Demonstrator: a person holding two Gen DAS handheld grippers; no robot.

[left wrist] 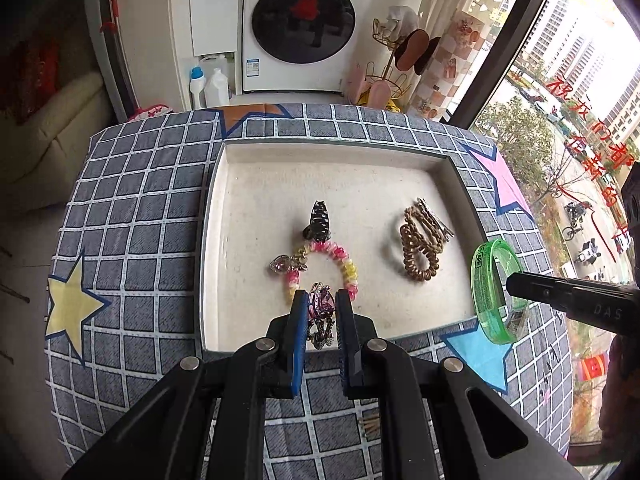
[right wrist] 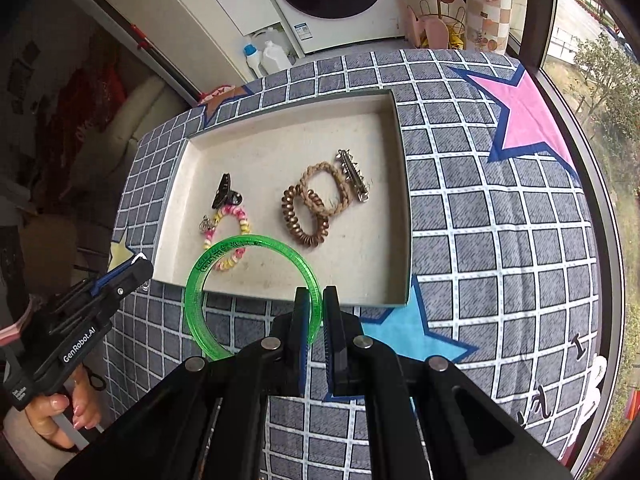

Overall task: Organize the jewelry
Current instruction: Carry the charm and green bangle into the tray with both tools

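Note:
A shallow white tray (left wrist: 256, 152) (right wrist: 400, 200) lies on a checked cloth. In it are a black claw clip (left wrist: 319, 220) (right wrist: 223, 194), a pink-yellow coil hair tie with a charm (left wrist: 340, 264) (right wrist: 236, 216), two brown hair ties (left wrist: 418, 248) (right wrist: 306, 216) and a silver barrette (left wrist: 436, 220) (right wrist: 354, 178). My left gripper (left wrist: 322, 300) is shut on a purple gem brooch (left wrist: 321, 304) above the tray's near edge. My right gripper (right wrist: 316, 300) is shut on a green bangle (right wrist: 200, 280) (left wrist: 486, 292), held over the tray's near right rim.
The cloth-covered table (left wrist: 140, 208) ends at a window on the right (left wrist: 580, 100). A washing machine (left wrist: 304, 24), detergent bottles (left wrist: 208, 84) and a gold rack (left wrist: 396, 64) stand beyond the far edge. Small wooden sticks (left wrist: 370, 426) lie on the cloth near me.

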